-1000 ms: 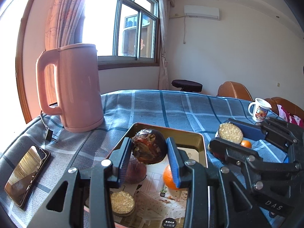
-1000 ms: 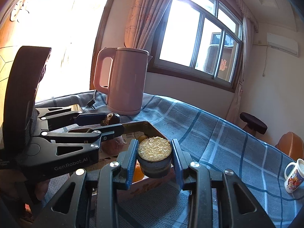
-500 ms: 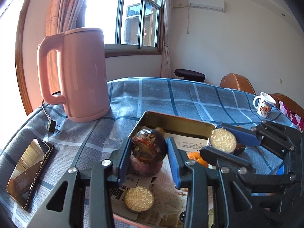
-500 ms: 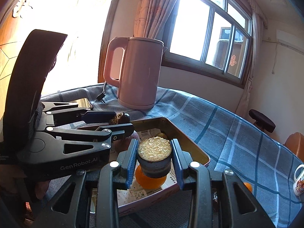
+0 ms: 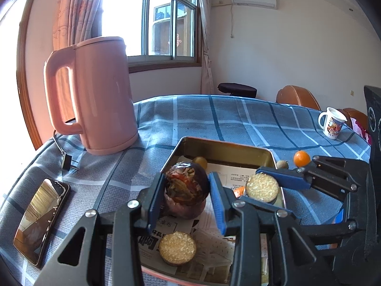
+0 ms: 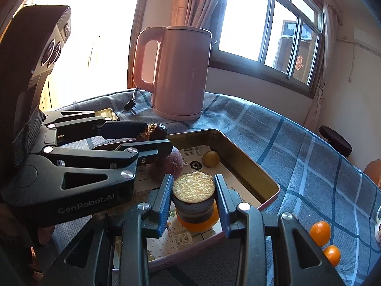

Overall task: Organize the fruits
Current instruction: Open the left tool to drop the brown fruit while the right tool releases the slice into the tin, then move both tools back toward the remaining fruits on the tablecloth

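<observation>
**Two grippers holding fruit over a tin tray**

Blue checked tablecloth (image 5: 238, 124) is covering the table, with a window and curtains lying behind it. The left gripper (image 5: 185, 190) is pinching a dark, wrinkled purple fruit (image 5: 187, 183) between its blue pads (image 5: 156, 197); the fruit's broken top is showing red and yellowish flesh. It is hanging just above a second purplish fruit (image 6: 170, 164) lying in the tray. The right gripper (image 6: 193, 193) is pinching a dark-skinned cut fruit (image 6: 193, 197), its pale yellow grainy cut face (image 6: 193, 186) pointing upward, directly over an orange fruit (image 6: 198, 224) resting on the tray floor. Both grippers are standing over the gold-walled rectangular tin tray (image 5: 228, 149), which is lined with printed paper (image 5: 238, 175). Another cut piece with a grainy yellow face (image 5: 177, 247) is lying near the tray's front edge, and a small yellow-brown round fruit (image 5: 200, 162) is sitting at the far corner. Outside the tray, two small oranges (image 6: 320, 232) are lying on the cloth beside the right gripper. A pink kettle (image 5: 95, 95) is standing beyond the tray, its plug (image 5: 67, 162) loose on the cloth; a phone (image 5: 40, 217) is lying at the left edge, and a printed mug (image 5: 333, 126) is sitting far to the right.
</observation>
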Demonstrator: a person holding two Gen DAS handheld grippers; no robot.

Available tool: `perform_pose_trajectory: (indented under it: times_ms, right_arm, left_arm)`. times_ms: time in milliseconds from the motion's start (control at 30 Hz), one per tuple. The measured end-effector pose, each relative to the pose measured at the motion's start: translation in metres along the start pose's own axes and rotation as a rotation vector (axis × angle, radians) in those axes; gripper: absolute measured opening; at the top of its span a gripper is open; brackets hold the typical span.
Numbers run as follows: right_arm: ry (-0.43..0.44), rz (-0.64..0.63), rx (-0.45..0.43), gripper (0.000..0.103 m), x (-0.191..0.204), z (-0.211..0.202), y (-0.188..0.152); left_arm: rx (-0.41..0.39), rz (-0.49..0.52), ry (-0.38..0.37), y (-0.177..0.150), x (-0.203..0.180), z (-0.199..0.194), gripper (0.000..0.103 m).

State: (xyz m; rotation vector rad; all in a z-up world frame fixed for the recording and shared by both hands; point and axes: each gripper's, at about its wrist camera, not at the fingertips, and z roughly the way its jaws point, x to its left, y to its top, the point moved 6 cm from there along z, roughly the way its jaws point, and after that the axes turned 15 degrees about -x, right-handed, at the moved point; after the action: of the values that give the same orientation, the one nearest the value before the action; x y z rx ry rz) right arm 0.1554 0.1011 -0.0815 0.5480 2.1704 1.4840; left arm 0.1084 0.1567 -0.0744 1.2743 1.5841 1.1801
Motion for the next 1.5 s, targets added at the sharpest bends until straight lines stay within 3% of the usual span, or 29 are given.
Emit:
perform_pose_trajectory:
  times_ms: [700,767,833,1133,1233,1367,1500]
  right_arm:
    - [0.031,0.004,0.036,0.037,0.004,0.002,-0.004]
    - [0.032,0.012,0.042,0.039,0.002,0.002,-0.005]
    - [0.035,0.020,0.050,0.047,0.001,0.003,-0.006]
    - [0.031,0.020,0.050,0.048,0.002,0.002,-0.005]
    - [0.027,0.024,0.045,0.049,0.002,0.000,-0.005]
    - [0.006,0.034,0.035,0.060,-0.003,-0.003,-0.004]
    - [-0.022,0.041,-0.009,0.063,-0.010,-0.018,-0.002]
  left_arm:
    - [0.029,0.023,-0.048,-0.005,-0.007,-0.003,0.040]
    - [0.034,0.019,-0.052,-0.005,-0.006,-0.003,0.041]
    - [0.038,0.019,-0.057,-0.006,-0.007,-0.003,0.042]
    - [0.042,0.017,-0.047,-0.007,-0.006,-0.003,0.042]
    - [0.033,0.015,-0.030,-0.006,-0.003,-0.004,0.049]
    - [0.004,-0.001,-0.002,-0.002,0.000,-0.008,0.075]
    - [-0.021,-0.017,0.000,0.002,-0.003,-0.011,0.086]
